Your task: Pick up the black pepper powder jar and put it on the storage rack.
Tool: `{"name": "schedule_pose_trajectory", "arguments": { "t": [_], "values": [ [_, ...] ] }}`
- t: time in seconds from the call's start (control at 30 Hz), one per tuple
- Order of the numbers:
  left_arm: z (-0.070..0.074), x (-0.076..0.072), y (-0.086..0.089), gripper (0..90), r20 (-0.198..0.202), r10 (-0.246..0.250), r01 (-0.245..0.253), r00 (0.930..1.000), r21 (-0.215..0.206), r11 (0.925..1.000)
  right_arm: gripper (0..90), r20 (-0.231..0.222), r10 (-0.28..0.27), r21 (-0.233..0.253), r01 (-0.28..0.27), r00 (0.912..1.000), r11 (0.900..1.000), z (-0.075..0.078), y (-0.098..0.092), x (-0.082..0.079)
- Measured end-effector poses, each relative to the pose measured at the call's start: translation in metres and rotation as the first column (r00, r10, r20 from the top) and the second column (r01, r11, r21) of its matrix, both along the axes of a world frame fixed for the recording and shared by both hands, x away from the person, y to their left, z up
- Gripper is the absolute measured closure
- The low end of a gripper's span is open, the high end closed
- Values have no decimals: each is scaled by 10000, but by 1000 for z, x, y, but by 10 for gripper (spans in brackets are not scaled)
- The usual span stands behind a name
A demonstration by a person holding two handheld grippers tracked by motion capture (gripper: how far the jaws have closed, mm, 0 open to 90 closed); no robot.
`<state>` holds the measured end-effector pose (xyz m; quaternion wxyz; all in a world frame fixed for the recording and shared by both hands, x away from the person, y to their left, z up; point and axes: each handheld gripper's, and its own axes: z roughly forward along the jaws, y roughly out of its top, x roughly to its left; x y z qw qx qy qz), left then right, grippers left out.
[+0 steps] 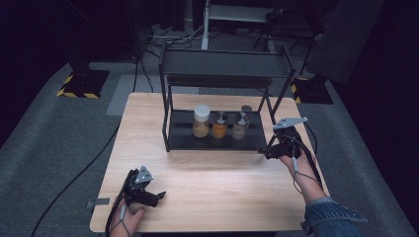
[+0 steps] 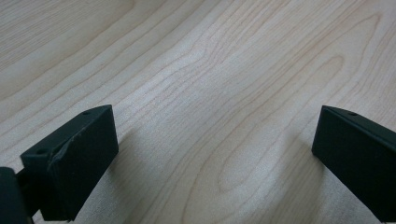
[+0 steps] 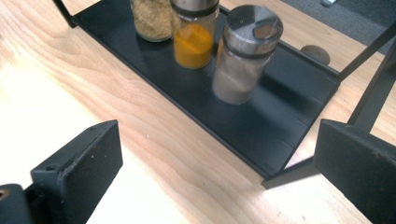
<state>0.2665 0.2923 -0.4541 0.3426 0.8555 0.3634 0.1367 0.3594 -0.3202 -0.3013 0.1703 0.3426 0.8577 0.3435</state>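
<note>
Beside the rack's [image 1: 217, 138] right front corner, right gripper [image 1: 271, 151] gapes wide, empty.

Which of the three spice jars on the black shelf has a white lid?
The leftmost glass jar of tan-brown spice; the orange-filled jar and pale-filled jar beside it have metal lids.

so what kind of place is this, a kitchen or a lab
Probably a lab or recording studio, not a kitchen: a lone wooden table on grey carpet, cables across the floor, hazard-striped stand bases, dark surroundings.
</note>
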Motion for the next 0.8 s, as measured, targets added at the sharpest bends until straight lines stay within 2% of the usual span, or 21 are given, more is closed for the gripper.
{"name": "schedule_pose_trajectory", "arguments": {
  "t": [0.23, 0.33, 0.63, 0.8],
  "values": [
    [0, 0, 0, 0, -1, 3, -3, 10000, -3, 10000, 6, 10, 191, -75, -191, 9998, 9998, -13, -8, -13],
    [0, 0, 0, 0, 0, -4, 4, 10000, 3, 10000, 5, -157, 180, -66, -181, 9997, 9998, -21, -12, -16],
    [0, 0, 0, 0, 3, 10, -10, 10000, -13, 10000, 5, -356, 134, -152, -140, 9993, 9998, -51, -23, -26],
    [0, 0, 0, 0, -1, 10, -10, 10000, -12, 10000, 3, -551, 9, 19, -8, 9985, 10000, -71, -32, -30]
  ]
}}
